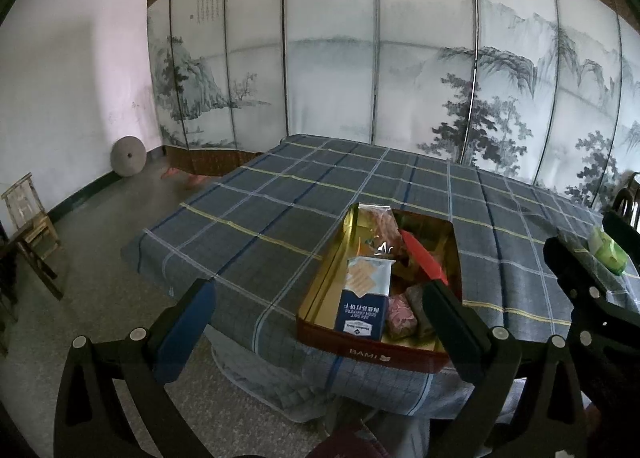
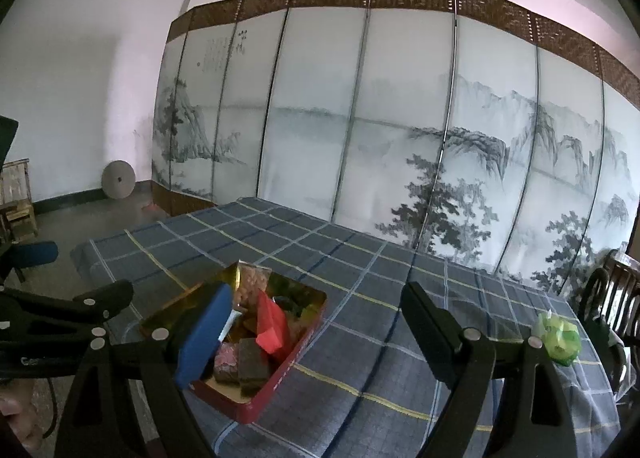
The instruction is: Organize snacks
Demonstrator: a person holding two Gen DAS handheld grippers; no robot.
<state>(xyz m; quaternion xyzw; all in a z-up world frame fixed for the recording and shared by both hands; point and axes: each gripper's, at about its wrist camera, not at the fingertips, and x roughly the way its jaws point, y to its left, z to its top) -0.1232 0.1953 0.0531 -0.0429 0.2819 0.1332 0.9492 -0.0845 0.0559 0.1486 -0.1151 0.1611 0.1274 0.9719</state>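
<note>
Risking a shove of the red tin [image 1: 372, 352] off the near table edge, overhanging already. Holding nothing: left gripper [image 1: 320, 322] and right gripper [image 2: 316, 334] both spread wide. Packed ahead of them: blue cracker box [image 1: 366, 298], red packet [image 2: 274, 324], wrapped cakes [image 2: 240, 364]. Green snack bag [image 2: 558, 340] lying apart, rightward.

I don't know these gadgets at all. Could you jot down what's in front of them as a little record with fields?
Surface: table under grey-blue plaid cloth
Container: open red tin with gold lining, near the table's front edge
Contents: blue-and-white cracker packet, red wrapper, pink wrapped snack, other packets
Outside the tin: green packet, lying apart on the cloth
Left gripper: open, empty
Right gripper: open, empty
Backdrop: folding screen painted with an ink landscape
</note>
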